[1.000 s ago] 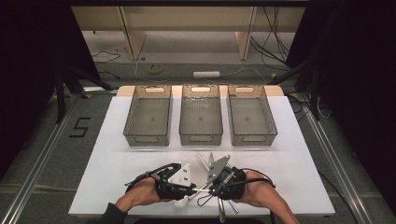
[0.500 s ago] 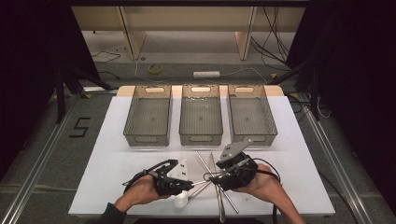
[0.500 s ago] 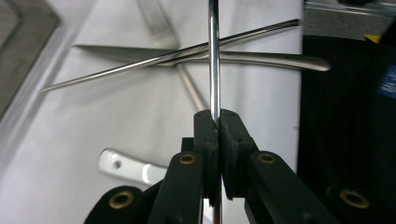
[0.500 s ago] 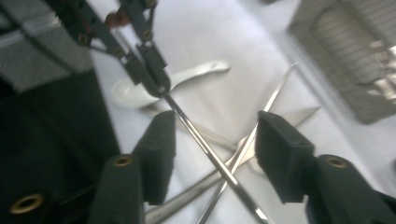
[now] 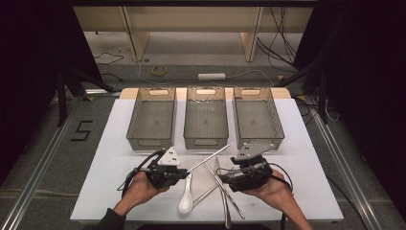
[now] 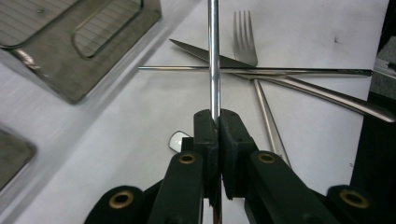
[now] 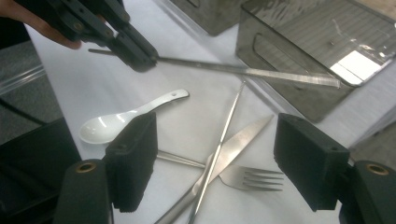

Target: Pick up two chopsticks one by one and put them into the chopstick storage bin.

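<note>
The left tongs (image 5: 184, 171) are clenched on 1 metal chopstick (image 5: 208, 157), lifted toward the 3 bins (image 5: 206, 142), likely for sorting. The right tongs (image 7: 215, 161), jaws just opened and released, hover over the knife (image 7: 233, 142) and fork (image 7: 243, 177) on the surface (image 5: 306, 191).

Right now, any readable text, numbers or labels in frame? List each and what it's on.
"5": black figure on the grey floor left of the table.
No print shows on the three bins, the cutlery or the grippers.
</note>
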`<state>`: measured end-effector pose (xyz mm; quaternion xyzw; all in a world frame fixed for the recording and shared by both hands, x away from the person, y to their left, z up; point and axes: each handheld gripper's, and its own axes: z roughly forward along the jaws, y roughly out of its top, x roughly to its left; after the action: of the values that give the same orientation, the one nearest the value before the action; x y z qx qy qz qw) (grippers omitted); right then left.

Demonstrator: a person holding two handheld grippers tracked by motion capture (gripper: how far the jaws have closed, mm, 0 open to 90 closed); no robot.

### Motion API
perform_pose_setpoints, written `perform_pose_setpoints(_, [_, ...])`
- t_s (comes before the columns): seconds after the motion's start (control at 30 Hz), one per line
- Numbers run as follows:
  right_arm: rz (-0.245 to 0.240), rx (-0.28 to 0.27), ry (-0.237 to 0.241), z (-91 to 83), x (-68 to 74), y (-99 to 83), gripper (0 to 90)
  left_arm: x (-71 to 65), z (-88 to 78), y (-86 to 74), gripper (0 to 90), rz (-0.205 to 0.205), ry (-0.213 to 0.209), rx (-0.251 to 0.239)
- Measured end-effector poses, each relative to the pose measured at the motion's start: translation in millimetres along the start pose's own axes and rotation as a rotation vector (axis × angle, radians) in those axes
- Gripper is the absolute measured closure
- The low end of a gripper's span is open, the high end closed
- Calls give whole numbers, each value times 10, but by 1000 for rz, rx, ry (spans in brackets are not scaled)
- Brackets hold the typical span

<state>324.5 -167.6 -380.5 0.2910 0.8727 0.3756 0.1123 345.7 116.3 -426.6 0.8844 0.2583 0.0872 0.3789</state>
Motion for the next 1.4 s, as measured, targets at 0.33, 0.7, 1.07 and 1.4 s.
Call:
perform_pose_setpoints(0.33, [59, 24, -21, 75, -73, -234, 309, 162, -113, -20, 859, -94, 60, -40])
perform_pose_setpoints(0.7, [67, 73, -19, 199, -41, -364, 285, 469, -337, -10, 859, -211, 148, -120])
perform_pose_setpoints(1.07, [77, 89, -30, 251, 9, -444, 248, 928, -462, 22, 859, -339, 246, -189])
perform_pose_setpoints(1.4, [78, 93, -27, 252, 7, -485, 237, 1269, -467, 64, 858, -426, 308, -220])
